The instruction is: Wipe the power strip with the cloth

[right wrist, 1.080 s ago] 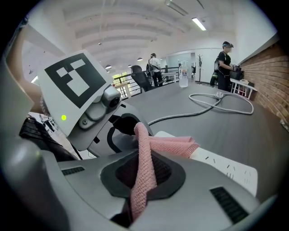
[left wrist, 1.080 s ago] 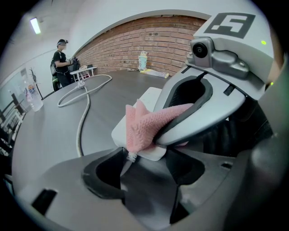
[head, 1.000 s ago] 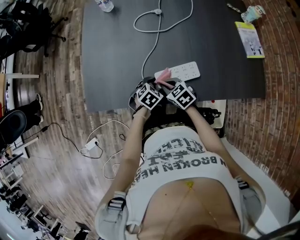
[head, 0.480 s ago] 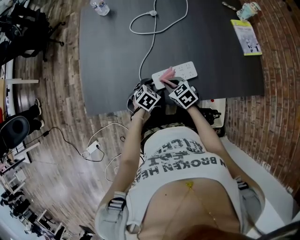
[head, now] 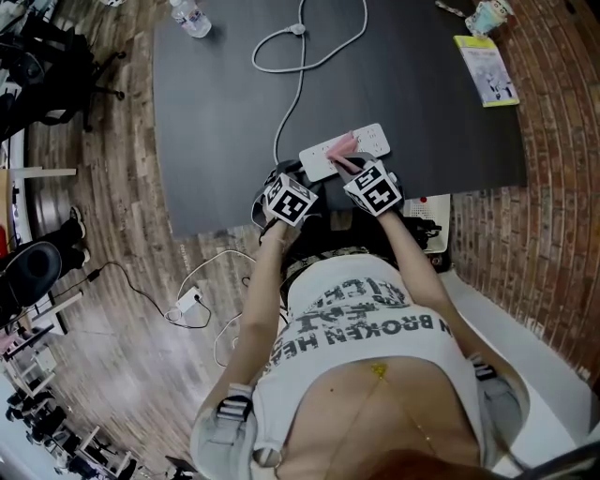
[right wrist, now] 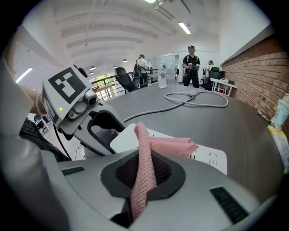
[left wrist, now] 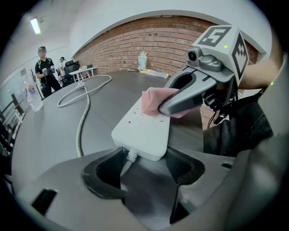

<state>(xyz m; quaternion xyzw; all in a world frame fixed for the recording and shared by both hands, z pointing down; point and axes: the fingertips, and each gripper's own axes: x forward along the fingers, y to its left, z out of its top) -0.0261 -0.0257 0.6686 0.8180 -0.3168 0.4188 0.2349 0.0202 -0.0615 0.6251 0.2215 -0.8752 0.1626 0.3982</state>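
A white power strip (head: 367,141) lies near the front edge of the dark table (head: 225,112), its cable running off to the back. In the left gripper view its cable end (left wrist: 143,131) sits between my left gripper's (left wrist: 143,158) jaws, which press its sides. My right gripper (right wrist: 143,176) is shut on a pink cloth (right wrist: 168,145) whose free end lies draped on the strip's top (right wrist: 207,158). From the head view the cloth (head: 343,144) lies near the strip's middle, with the left gripper (head: 300,180) and right gripper (head: 351,165) close together in front of it.
The strip's cable loops (head: 309,42) at the back of the table. A water bottle (head: 190,19) stands at the back left, a yellow booklet (head: 487,70) and a small cup (head: 487,16) at the back right. People (right wrist: 192,65) stand far behind the table.
My right gripper has drawn the pink cloth along the strip, from its cable end toward its middle. The left gripper has stayed at the cable end.
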